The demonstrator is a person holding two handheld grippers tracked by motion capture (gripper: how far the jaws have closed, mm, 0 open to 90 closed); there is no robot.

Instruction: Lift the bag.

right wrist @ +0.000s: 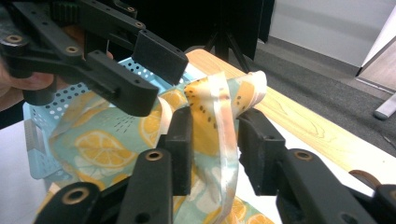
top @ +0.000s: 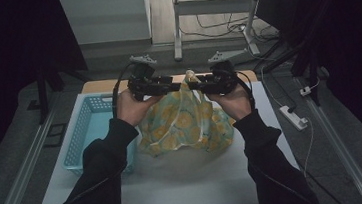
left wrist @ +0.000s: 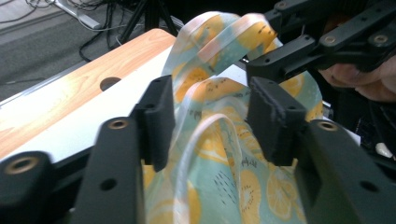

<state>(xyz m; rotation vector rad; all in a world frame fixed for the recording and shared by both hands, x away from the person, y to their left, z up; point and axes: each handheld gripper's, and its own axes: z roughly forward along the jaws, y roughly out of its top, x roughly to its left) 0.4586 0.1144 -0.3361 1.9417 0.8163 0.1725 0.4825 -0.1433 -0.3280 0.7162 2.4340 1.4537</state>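
The person's two dark sleeves (top: pixel 100 175) were closest to the camera in the high view, coming up from the bottom edge. They reached over the white surface (top: pixel 186 182), the biggest thing there. A light blue basket (top: pixel 79 137) with holes in its walls sat on the left part of the surface.

Just beside the basket lay the bag (top: pixel 186 124) — soft, green-blue, with yellow lemon slices printed on it. Its body rested in the middle of the surface, and its top was pulled up between the two hands.

The left hand-held gripper (top: pixel 176 87) was up above the bag. In the left gripper view, its jaws stood partly apart with the bag's top and a pale handle strap (left wrist: pixel 210 135) between them, and the pads were not pressing on the cloth.

The right hand-held gripper (top: pixel 191 85) was just across from it, tip almost to tip. Its jaws stood a little apart too — a strip of the bag's top edge (right wrist: pixel 215 116) ran up between them. The left pad was against the strip, and a gap showed on the other side.
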